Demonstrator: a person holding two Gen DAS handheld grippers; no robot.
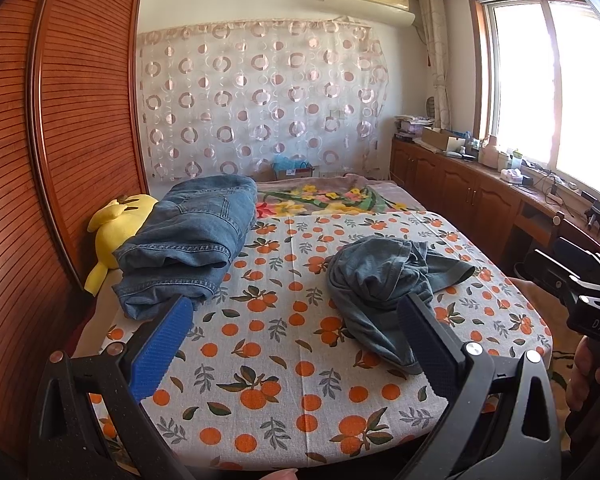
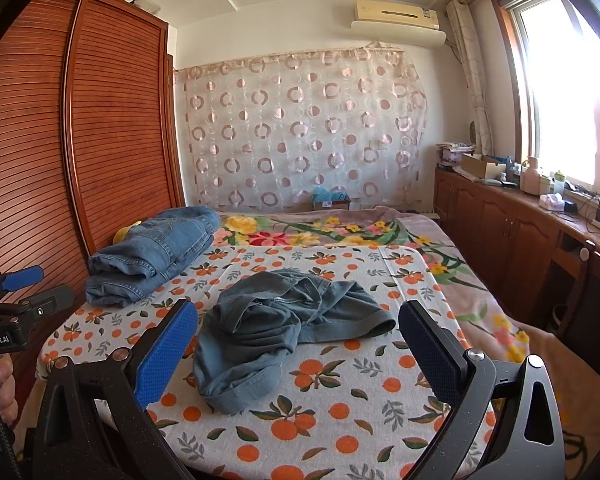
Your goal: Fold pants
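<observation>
Left wrist view: low at the bed's (image 1: 300, 400) foot, left side, facing the far curtain (image 1: 260, 100). Right wrist view: same height, further right, same heading. Both share the orange-print sheet (image 2: 340, 400), crumpled pants (image 2: 276, 328), wardrobe (image 2: 100, 120), window (image 2: 572, 80).

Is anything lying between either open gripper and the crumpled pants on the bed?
Nothing visible. Only bare cloth lies between the right gripper and the crumpled pants. The folded jeans sit off to the left, apart.
</observation>
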